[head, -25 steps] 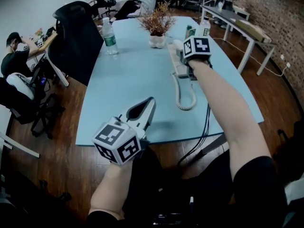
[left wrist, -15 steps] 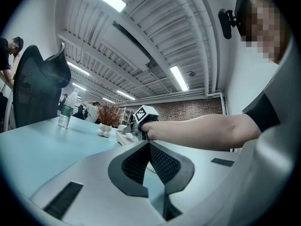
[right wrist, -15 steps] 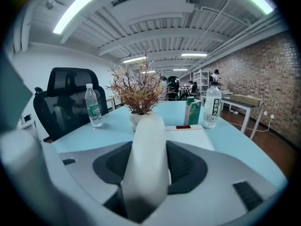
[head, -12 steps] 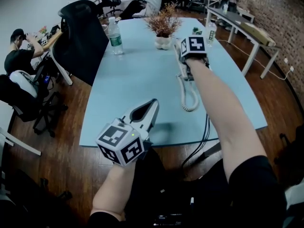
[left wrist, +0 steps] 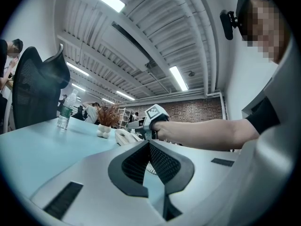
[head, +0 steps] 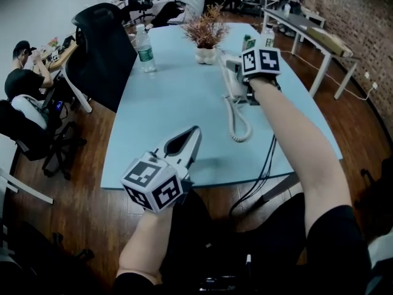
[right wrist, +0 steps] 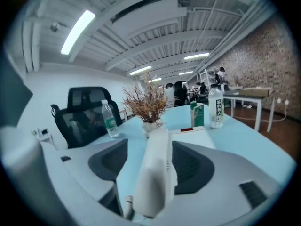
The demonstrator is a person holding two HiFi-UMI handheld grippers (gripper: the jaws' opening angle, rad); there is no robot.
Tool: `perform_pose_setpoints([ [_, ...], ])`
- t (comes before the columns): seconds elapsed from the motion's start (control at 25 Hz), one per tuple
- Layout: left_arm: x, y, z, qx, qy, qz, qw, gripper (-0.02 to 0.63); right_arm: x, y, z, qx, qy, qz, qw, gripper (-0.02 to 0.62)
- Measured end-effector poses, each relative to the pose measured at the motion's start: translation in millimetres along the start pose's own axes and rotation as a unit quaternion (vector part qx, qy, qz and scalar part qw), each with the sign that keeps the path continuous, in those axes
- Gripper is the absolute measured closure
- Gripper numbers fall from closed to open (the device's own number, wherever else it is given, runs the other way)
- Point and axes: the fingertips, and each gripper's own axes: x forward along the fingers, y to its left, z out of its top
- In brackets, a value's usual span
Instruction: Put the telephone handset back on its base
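The white telephone handset (right wrist: 155, 173) stands on edge between the jaws of my right gripper (right wrist: 155, 149), which are opening; bare table shows between the left pad and the handset. Just beyond it lies the white base (right wrist: 195, 138). In the head view the right gripper (head: 242, 72) is over the base (head: 236, 90) at the table's far right, and the coiled cord (head: 238, 128) trails toward me. My left gripper (head: 196, 129) hovers over the near table edge, shut and holding nothing; its tips meet in the left gripper view (left wrist: 149, 145).
On the light blue table (head: 172, 115) stand a dried plant in a white pot (head: 205, 42), a water bottle (head: 143, 51), a green carton (head: 245, 42) and another bottle (head: 268, 37). A black office chair (head: 101, 48) is at the left edge. People sit at the left and back.
The right hand with its marker cube has shifted a little to the right over the phone base. The left gripper has stayed where it was.
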Motion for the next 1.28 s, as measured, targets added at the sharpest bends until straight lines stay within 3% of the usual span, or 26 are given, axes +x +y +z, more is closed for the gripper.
perform_pose_setpoints([
  [0.04,0,0,0,0.000,0.000,0.001,1.0000,0.609,-14,12,1,0.021,-0.015,0.040,0.999,0.305],
  [0.08,-1,0,0,0.000,0.000,0.001,1.0000,0.609,-32,27,1,0.040,-0.031,0.086,0.995,0.386],
  [0.12,-1,-1,0,0.000,0.000,0.001,1.0000,0.609,-51,44,-1,0.054,-0.048,0.134,0.988,0.476],
  [0.2,0,-6,0,0.001,0.000,-0.004,1.0000,0.609,-92,70,-9,0.056,-0.079,0.210,0.973,0.592],
  [0.28,3,-12,0,0.006,0.001,-0.011,0.9999,0.609,-130,80,-23,0.059,-0.099,0.244,0.963,0.592],
  [0.44,5,-20,-1,0.015,0.004,-0.017,0.9997,0.609,-196,69,-56,0.089,-0.124,0.228,0.962,0.592],
  [0.56,6,-27,-1,0.022,0.005,-0.023,0.9995,0.609,-242,74,-69,0.129,-0.151,0.255,0.946,0.592],
  [0.72,7,-34,-5,0.028,0.013,-0.027,0.9992,0.609,-287,74,-94,0.126,-0.187,0.270,0.936,0.592],
  [0.92,7,-34,-5,0.029,0.010,-0.028,0.9991,0.609,-284,57,-133,0.098,-0.150,0.245,0.953,0.592],
  [1.28,12,-33,-14,0.029,0.023,-0.026,0.9990,0.609,-279,71,-141,0.056,-0.130,0.248,0.958,0.591],
])
